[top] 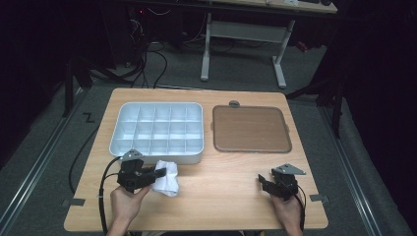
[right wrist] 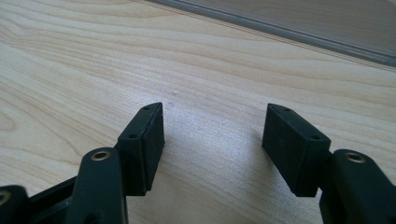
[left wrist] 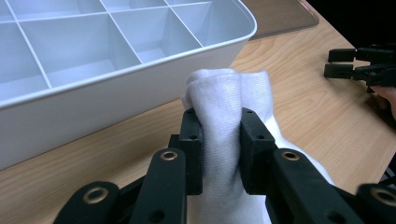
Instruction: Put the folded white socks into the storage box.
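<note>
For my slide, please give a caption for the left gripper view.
Left gripper shut on a white cloth beside the white compartment tray.

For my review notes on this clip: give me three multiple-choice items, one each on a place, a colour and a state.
1. Where does the lid lie? A in the organizer tray B right of it C on the floor
2. What colour is the cloth? A white B red C black
3. How is the left hand-held gripper? A open, bare B shut on the cloth C lying in the tray

B: the high view shows the lid beside the tray. A: the cloth shows plain white. B: both pads press the folded cloth.
</note>
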A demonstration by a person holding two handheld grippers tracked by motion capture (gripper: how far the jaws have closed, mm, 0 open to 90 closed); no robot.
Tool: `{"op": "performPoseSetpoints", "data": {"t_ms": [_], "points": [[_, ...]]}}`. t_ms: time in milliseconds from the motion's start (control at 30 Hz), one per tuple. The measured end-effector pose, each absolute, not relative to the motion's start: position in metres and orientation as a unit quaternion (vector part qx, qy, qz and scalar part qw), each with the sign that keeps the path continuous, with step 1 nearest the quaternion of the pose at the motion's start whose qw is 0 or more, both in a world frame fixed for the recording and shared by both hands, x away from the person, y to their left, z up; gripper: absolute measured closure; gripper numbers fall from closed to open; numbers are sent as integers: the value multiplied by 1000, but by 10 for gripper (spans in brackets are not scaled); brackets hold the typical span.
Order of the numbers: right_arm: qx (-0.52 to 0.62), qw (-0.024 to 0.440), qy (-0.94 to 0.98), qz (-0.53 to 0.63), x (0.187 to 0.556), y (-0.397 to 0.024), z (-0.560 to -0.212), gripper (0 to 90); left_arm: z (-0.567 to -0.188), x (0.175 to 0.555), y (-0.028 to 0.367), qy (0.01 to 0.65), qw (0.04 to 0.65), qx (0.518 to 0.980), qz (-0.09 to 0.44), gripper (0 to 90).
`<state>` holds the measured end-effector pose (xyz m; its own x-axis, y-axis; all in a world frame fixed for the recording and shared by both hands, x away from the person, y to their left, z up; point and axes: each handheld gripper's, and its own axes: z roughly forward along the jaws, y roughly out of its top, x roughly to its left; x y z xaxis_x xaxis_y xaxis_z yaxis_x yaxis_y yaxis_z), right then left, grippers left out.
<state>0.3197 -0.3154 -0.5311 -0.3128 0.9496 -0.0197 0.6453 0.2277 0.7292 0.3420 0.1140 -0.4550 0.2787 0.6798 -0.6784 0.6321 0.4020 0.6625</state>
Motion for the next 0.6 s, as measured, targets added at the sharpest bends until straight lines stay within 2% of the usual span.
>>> {"op": "performPoseSetpoints", "data": {"t_ms": [600], "points": [[536,241,745,316,320,-315,-531,393,-429,359,129,598,599,533,4,744]]}}
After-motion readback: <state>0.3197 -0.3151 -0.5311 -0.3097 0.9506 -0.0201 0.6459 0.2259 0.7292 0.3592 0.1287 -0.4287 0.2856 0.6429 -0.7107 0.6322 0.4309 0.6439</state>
